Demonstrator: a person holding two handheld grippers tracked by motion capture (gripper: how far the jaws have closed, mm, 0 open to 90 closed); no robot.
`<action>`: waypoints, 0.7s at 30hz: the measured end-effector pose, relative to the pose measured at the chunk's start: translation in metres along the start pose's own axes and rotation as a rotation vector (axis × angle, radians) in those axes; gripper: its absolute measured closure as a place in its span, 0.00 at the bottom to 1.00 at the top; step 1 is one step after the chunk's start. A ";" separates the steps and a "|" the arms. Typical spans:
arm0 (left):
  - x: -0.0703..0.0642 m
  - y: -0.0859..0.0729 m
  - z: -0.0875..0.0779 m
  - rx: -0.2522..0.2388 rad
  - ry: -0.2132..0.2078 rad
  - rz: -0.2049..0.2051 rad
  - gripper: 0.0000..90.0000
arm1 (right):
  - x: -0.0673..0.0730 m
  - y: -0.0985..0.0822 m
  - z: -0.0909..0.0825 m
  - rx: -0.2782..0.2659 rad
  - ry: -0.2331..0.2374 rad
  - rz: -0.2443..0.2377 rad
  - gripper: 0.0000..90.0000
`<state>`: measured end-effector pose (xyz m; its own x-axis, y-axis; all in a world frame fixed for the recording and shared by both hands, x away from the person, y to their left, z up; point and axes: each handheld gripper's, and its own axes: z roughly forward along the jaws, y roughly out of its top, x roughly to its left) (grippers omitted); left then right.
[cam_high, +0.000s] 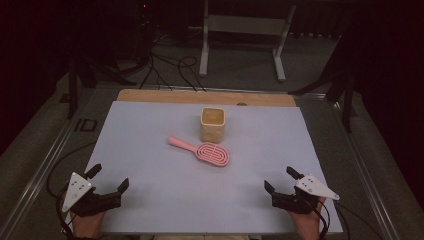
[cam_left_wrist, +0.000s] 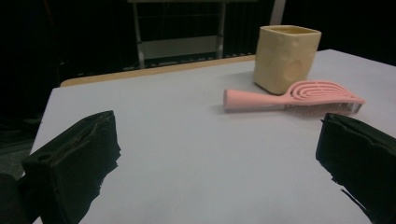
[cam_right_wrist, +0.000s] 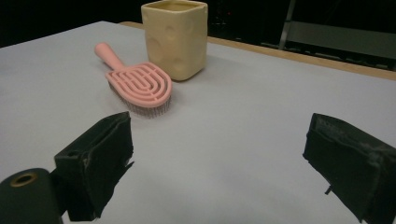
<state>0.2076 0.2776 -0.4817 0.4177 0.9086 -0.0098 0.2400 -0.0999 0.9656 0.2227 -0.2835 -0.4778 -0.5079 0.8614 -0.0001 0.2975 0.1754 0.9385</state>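
Hairbrush (cam_high: 202, 149): pink, flat mid-tabletop (cam_high: 150, 200), touching cup's near side.
Cup (cam_high: 213, 124): yellow, upright (square).
Left gripper (cam_high: 109, 179): near-left, fingers released.
Right gripper (cam_high: 280, 180): near-right, fingers released.

The bench (cam_high: 150, 200) is covered by a pale sheet, with a wooden strip left bare along its far edge. A yellow square cup (cam_high: 213, 124) is stood upright near the middle, and a pink hairbrush (cam_high: 202, 149) is laid bristles-down just in front of it.
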 end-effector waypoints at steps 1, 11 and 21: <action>0.000 0.000 0.000 0.000 0.000 0.000 0.00 | 0.000 0.000 0.000 0.001 0.001 0.001 0.09; 0.004 -0.003 0.000 -0.005 0.040 -0.011 0.00 | 0.004 0.000 0.003 0.010 0.000 -0.005 0.09; 0.002 -0.005 0.003 0.004 0.052 -0.005 0.00 | 0.008 0.001 0.009 0.032 0.018 -0.004 0.09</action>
<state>0.2097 0.2790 -0.4875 0.3701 0.9290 -0.0011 0.2458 -0.0968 0.9645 0.2258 -0.2720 -0.4802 -0.5230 0.8523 0.0030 0.3210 0.1937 0.9271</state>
